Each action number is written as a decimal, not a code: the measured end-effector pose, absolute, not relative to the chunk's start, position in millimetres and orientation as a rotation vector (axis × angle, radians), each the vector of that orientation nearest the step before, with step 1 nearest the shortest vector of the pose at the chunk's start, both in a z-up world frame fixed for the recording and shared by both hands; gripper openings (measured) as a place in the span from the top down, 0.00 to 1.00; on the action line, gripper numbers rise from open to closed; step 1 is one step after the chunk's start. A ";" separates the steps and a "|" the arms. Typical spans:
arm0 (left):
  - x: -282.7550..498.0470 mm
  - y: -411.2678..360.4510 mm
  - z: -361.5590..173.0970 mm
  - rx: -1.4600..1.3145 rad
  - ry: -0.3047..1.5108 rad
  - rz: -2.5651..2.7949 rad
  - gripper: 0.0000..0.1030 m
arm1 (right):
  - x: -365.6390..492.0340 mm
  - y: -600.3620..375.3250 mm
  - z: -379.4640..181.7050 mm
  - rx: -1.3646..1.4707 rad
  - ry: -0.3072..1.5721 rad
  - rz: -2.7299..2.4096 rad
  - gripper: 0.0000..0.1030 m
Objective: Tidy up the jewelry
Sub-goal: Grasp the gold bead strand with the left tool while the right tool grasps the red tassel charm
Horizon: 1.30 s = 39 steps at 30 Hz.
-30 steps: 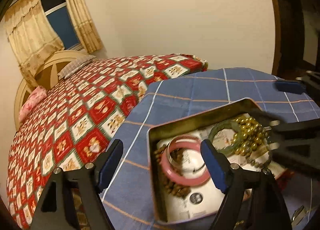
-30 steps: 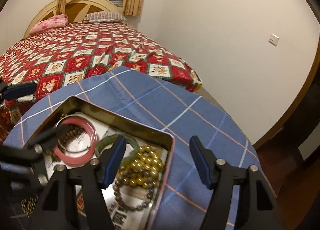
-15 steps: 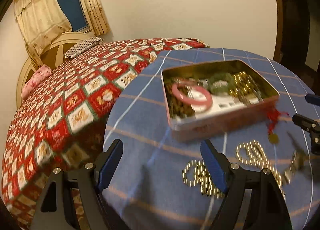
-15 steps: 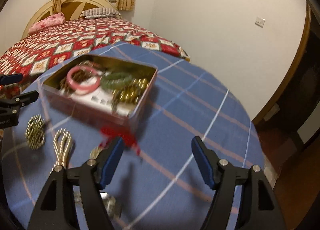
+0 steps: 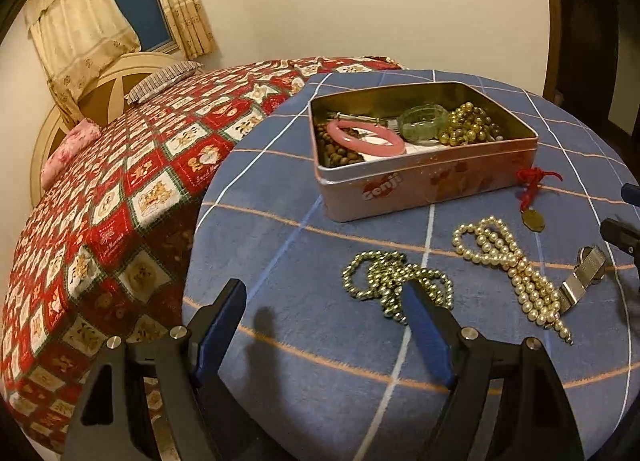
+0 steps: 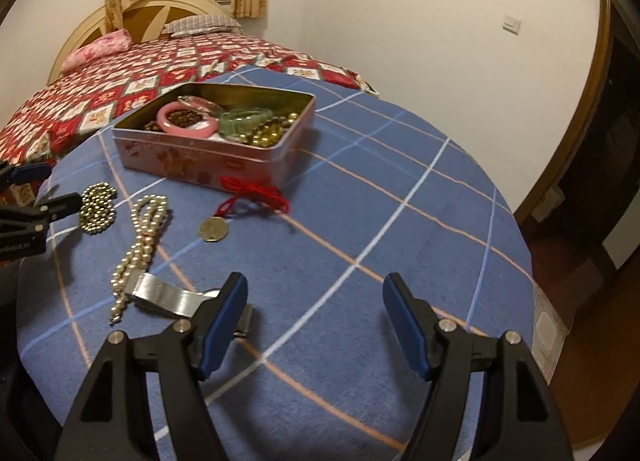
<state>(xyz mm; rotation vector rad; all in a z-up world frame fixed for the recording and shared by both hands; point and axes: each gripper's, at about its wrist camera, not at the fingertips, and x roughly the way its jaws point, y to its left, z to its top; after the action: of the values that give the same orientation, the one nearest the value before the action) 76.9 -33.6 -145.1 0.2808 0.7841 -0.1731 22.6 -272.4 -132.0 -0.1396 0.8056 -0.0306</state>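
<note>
Pink and open, the tin point(image 5: 424, 189) is sitting on the blue-checked counter point(image 5: 320, 361), already holding bangles and beads. In front of it are lying a gold bead chain point(image 5: 394, 285), a pearl strand point(image 5: 510, 265), a red-corded pendant point(image 6: 214, 229) and a steel watch point(image 6: 168, 297). The left gripper point(image 5: 326, 327) and right gripper point(image 6: 314, 321) are hovering, jaws apart, empty. Loose strands risk slipping from a shallow pinch.

The wristwatch point(image 6: 168, 297) was partly hidden behind the right gripper's point(image 6: 314, 319) left finger at seven o'clock; its dial could not be read. In the left wrist view, the right gripper point(image 5: 624, 217) was cut off by the edge at three o'clock. The gold bead strand point(image 5: 394, 287) ran behind a blue pad. The paper under the jewelry in the tin point(image 5: 420, 185) was mostly covered, its print unreadable.
</note>
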 end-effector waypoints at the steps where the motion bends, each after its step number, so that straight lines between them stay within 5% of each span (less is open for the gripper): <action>1: 78.2 -36.0 -145.5 0.285 0.784 -0.173 0.23 | 23.2 -272.2 -132.5 -0.136 0.807 -0.029 0.29; 28: 98.6 -50.9 -159.2 0.252 0.818 -0.243 0.24 | 88.9 -251.1 -134.5 -0.056 0.878 0.059 0.29; 36: 96.5 -59.2 -159.6 0.233 0.812 -0.333 0.58 | 105.8 -252.3 -141.6 -0.036 0.924 0.067 0.30; 38: 95.8 -61.3 -159.5 0.230 0.815 -0.361 0.69 | 108.3 -253.6 -144.2 -0.025 0.942 0.081 0.36; 39: 94.2 -63.3 -159.1 0.235 0.814 -0.373 0.80 | 109.0 -253.8 -146.1 -0.016 0.955 0.094 0.49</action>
<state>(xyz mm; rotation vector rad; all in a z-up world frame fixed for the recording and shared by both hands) 94.2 -63.3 -159.1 0.2348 0.8139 -0.3733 109.0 -253.8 -146.1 -0.0161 0.9550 0.0942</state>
